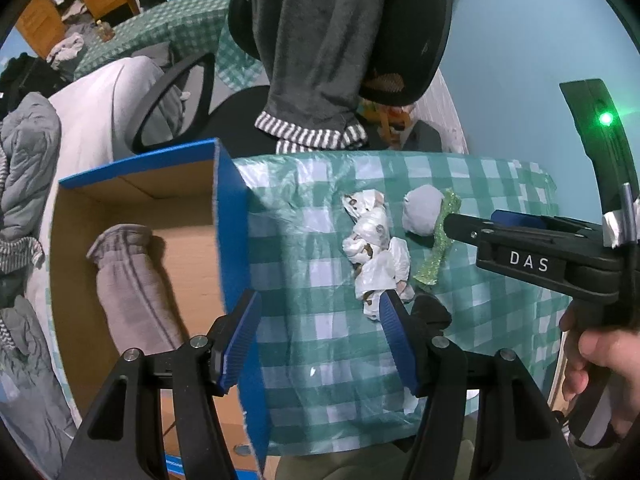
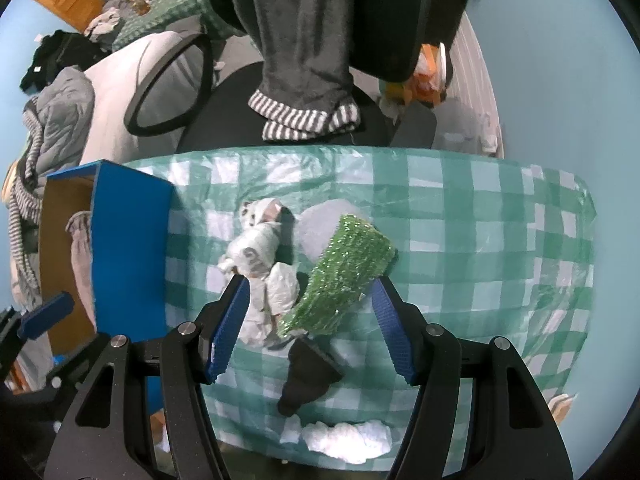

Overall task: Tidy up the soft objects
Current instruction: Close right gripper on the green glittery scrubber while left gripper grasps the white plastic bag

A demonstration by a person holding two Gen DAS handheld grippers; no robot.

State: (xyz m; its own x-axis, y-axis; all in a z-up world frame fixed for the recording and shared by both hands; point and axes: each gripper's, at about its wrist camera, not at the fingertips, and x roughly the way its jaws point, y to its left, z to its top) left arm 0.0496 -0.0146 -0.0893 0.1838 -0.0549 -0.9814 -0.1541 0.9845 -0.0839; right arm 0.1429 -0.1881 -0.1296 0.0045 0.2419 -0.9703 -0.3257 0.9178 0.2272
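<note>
Left wrist view: left gripper [image 1: 320, 336] spread wide, holding nothing, poised above the near edge of the green-and-white checked plastic tablecloth [image 1: 320, 380].
Box: blue-sided open cardboard box [image 1: 228, 216] at the table's left, a rolled grey fabric bundle [image 1: 132, 280] already inside.
Loose items: crumpled white patterned cloth [image 1: 376, 252] mid-table, pale grey soft ball [image 1: 422, 210] just right of it.
Right wrist view: right gripper [image 2: 310, 328] wide open, gripping nothing, straddling a sparkly green fabric strip [image 2: 344, 276].
Neighbours: black sock [image 2: 306, 376] touching the strip's near end; white fluffy wad [image 2: 348, 438] at the near table edge.
Step, as judged: picking up the green strip.
Done well: lowering squarely over the strip's middle, closing firmly, keeping clear of the black sock and white cloth.
</note>
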